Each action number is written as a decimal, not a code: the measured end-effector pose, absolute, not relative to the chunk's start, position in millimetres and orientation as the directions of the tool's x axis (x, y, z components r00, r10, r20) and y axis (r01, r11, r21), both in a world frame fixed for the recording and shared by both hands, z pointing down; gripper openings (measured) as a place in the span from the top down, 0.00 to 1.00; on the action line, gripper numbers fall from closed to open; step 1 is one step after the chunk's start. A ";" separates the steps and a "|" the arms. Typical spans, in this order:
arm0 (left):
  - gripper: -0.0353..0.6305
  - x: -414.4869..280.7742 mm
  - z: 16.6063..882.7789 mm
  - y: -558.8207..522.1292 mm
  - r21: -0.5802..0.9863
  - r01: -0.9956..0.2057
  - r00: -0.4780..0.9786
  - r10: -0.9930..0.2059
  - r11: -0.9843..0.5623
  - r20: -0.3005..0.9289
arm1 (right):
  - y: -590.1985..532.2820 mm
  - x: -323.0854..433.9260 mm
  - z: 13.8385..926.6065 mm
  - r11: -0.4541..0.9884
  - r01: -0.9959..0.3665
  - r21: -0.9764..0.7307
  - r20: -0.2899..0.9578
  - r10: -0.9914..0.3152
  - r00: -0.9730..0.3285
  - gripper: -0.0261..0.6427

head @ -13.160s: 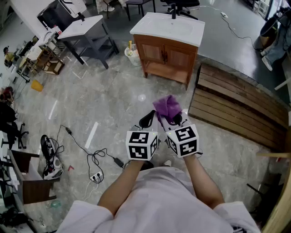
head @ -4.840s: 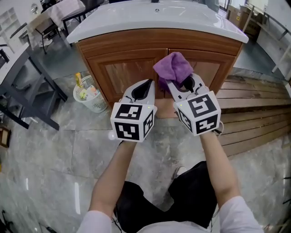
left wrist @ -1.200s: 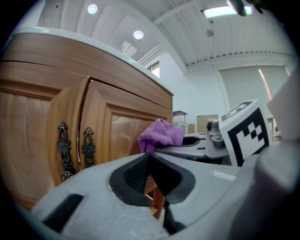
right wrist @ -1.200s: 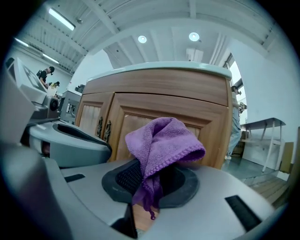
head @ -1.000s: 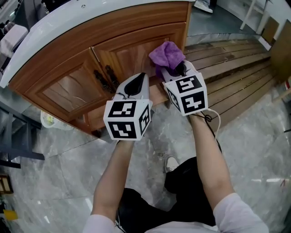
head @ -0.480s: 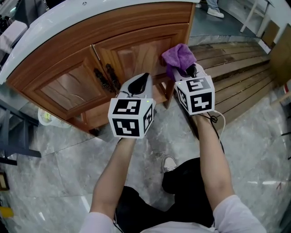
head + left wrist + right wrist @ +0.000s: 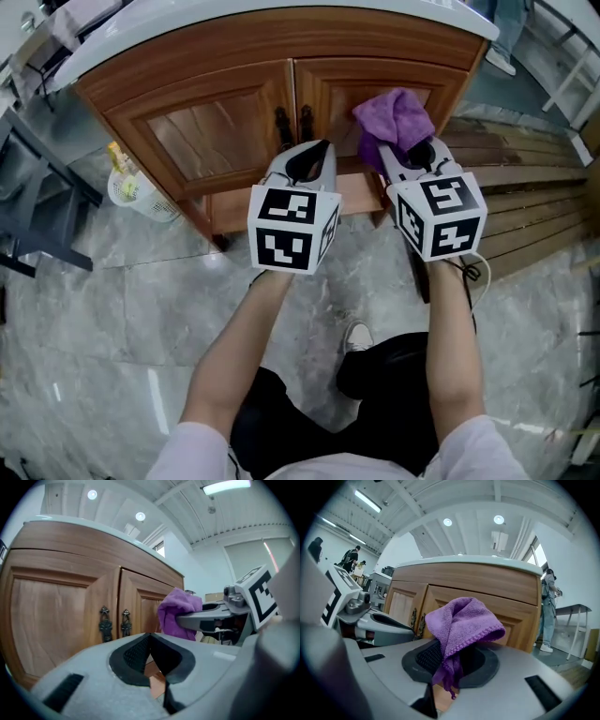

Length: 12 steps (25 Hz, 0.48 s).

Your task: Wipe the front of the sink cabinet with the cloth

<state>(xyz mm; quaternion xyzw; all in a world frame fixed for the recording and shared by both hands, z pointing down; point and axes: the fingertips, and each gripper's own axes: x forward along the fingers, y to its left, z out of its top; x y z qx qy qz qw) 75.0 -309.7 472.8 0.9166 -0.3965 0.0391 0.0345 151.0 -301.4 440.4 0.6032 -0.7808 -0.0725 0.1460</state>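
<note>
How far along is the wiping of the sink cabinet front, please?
Done: the cloth is clamped in the right gripper, held at the cabinet's right door. In hand: wiping there, though contact is unclear. Left, likely: the left door; the left gripper is shut, empty.

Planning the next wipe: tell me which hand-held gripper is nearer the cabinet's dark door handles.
Left. The left hand-held gripper sits just below the door handles; the right hand-held gripper, shut on the purple cloth, is off to their right.

sink cabinet (image 7: 216, 131) close ahead, basket (image 7: 136, 187) left, floor (image 7: 122, 309) open
</note>
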 end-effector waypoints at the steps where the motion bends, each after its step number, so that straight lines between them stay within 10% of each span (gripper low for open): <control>1: 0.94 65.4 472.7 -310.0 0.031 -0.739 0.672 -0.734 -0.672 0.098 | -299.7 139.6 439.0 0.282 -0.915 0.290 0.138 -0.958 -0.252 0.85; 12: 0.94 -61.7 486.4 -303.2 0.030 -0.882 0.469 -0.875 -0.469 0.116 | -301.5 2.7 445.3 0.530 -0.796 0.292 0.146 -0.847 -0.511 0.85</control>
